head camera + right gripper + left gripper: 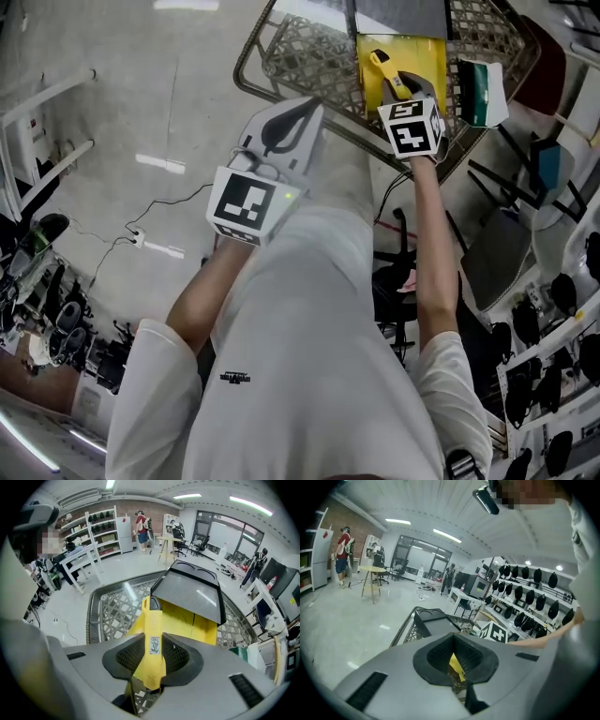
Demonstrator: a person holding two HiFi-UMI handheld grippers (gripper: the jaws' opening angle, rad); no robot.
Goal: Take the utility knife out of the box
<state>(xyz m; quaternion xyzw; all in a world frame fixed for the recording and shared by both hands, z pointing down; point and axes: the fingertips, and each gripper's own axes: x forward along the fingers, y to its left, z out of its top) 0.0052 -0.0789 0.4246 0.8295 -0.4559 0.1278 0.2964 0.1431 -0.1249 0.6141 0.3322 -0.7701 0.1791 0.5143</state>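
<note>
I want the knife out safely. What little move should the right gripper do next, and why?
Probably lift a bit higher, then swing clear of the basket: the right gripper is clamped on the yellow utility knife, but it hangs directly over the open yellow box.

The head camera looked steeply down past the person's shirt (300, 309) onto the near edge of the basket (305, 52). Cameras on the left gripper (302, 114) and right gripper (401, 89) sat close behind their jaws, facing outward over it. All three views shared the basket.
</note>
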